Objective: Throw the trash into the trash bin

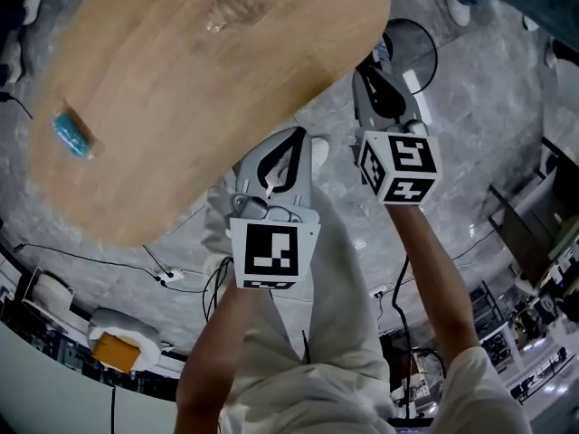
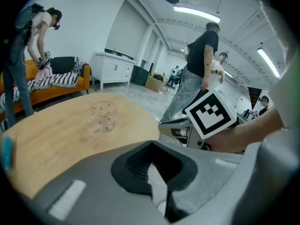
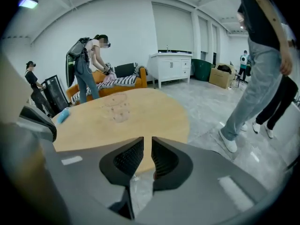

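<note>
Both grippers hang off the edge of the round wooden surface [image 1: 181,107], over the grey floor [image 1: 507,80]. The left gripper [image 1: 288,152] is nearer the person. Its fingers meet at the tips, and the pale sliver in the gap behind them is too unclear to name. The right gripper [image 1: 378,75] sits further out, close to the rim. Its fingers are barely apart, just a thin slit, and there is nothing in it. The trash, a small blue packet [image 1: 71,136], lies on the surface over at the far left side, well apart from both grippers. A clear plastic cup [image 1: 226,7] with dots on it stands near the middle of the wood. In the left gripper view a person in a dark top [image 2: 200,55] stands on the floor beyond the surface.
</note>
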A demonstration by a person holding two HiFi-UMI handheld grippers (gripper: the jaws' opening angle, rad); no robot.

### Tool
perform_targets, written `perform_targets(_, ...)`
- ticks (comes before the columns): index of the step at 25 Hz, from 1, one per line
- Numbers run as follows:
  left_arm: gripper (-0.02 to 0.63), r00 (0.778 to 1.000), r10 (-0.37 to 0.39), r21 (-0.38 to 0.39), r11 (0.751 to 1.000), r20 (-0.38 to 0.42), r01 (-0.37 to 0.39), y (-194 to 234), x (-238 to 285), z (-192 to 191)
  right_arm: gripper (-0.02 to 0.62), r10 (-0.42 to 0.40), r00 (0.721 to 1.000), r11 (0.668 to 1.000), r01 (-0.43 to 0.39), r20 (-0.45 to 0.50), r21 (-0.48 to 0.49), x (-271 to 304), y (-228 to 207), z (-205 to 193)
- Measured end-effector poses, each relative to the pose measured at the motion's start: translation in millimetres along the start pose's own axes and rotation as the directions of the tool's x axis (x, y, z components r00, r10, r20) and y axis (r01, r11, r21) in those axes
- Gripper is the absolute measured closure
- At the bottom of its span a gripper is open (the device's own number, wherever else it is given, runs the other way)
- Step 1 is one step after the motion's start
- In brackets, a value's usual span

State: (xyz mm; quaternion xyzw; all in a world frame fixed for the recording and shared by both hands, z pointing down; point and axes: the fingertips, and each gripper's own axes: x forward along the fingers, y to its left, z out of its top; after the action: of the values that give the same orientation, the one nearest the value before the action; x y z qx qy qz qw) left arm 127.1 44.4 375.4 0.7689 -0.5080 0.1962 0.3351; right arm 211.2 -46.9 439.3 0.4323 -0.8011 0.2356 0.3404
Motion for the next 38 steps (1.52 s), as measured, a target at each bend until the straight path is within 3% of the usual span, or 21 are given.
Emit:
perform_targets(9,0.606,0.989,0.137,-0.080,0.988,0.054,-0.133,99.2,-80.4,-8.3,0.517,0.140,0.990,0.984,-0.137,0.021,-0.112,37.1,140.6,53.1)
perform_targets(17,0.606,0.946,0.316,-0.240,0.926,0.069,-0.292,192.8,-153.1,-41.1,0.512,0.313,0.949,0.925,-0.312,-0.031,-0.215,62.8,280.8,71.3)
perform_targets(29,0.606,0.875,0.482,-0.394,0.811,0.034,-0.432,292.6,-243.4,-100.5,0.439,0.522,0.829,0.788,-0.558,-0.200,-0.259,103.7,477.3,46.5)
perform_targets(33,0.606,0.854,0.521,-0.438,0.770,0.012,-0.464,311.0,-259.5,-114.5,0.363,0.552,0.783,0.741,-0.619,-0.287,-0.260,123.3,516.2,30.7)
perform_targets(38,0.606,0.843,0.538,-0.464,0.745,-0.008,-0.480,327.9,-270.7,-131.1,0.347,0.559,0.744,0.711,-0.657,-0.365,-0.252,143.4,543.3,10.3)
